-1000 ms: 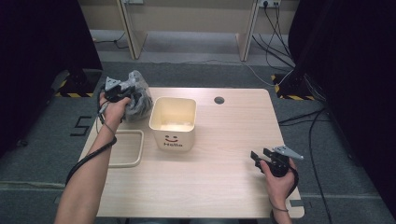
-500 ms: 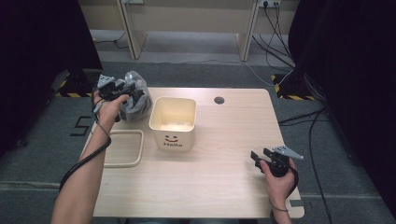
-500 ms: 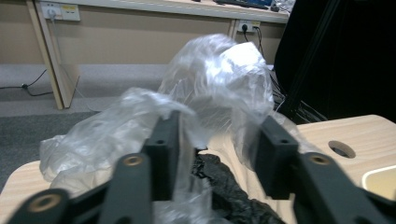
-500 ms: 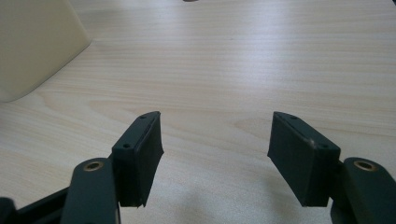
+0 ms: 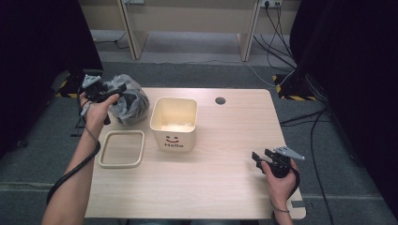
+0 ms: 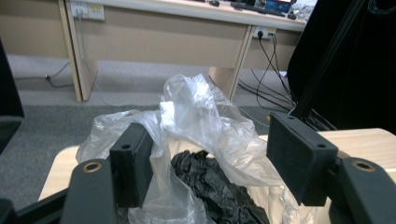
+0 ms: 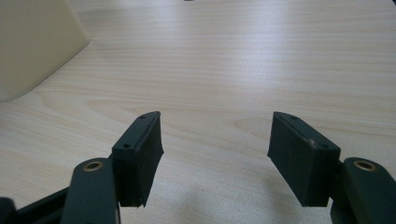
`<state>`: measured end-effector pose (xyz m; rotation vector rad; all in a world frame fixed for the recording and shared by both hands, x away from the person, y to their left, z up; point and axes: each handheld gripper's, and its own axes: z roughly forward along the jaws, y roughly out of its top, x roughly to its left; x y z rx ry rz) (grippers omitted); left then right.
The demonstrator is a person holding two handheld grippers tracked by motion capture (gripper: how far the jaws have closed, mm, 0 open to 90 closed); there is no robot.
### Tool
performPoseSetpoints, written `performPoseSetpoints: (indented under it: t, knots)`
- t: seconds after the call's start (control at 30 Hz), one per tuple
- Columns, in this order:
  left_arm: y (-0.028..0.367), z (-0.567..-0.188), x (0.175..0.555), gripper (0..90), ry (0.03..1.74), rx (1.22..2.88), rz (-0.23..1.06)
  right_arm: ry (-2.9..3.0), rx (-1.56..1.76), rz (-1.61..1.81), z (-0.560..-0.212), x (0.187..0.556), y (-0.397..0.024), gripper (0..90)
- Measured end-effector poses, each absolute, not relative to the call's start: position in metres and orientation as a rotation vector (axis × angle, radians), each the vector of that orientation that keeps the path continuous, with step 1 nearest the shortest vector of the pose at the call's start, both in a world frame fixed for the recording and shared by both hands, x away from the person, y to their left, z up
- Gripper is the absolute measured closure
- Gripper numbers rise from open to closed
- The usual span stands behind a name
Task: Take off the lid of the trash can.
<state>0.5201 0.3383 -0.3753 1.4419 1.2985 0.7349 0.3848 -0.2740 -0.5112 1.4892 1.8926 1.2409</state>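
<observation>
I am seeing the clear plastic bag (image 5: 127, 99) sitting crumpled at the table's far left corner, just beside the cream bin. It is bulging with something black and crinkled, its open top standing up loosely.

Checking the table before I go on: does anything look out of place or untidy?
Little stands out. The crumpled plastic bag with black stuff inside sits at the table's far left corner, beside the bin, not in it. The bin's frame lies flat on the table, off the bin.
</observation>
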Motion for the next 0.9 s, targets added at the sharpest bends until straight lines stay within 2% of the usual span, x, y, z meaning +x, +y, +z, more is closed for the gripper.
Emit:
performPoseSetpoints:
  t: [0.2,0.43,0.9]
  knots:
    - [0.350,-0.385,0.512,33.4,1.387,1.478,0.654,1.894,1.494,1.242,-0.511,0.385,-0.274,34.8]
    - [0.364,-0.391,0.496,31.2,1.421,1.486,0.638,1.895,1.494,1.240,-0.511,0.385,-0.274,34.7]
    - [0.384,-0.402,0.469,28.0,1.380,1.496,0.638,1.899,1.491,1.236,-0.511,0.385,-0.274,34.6]
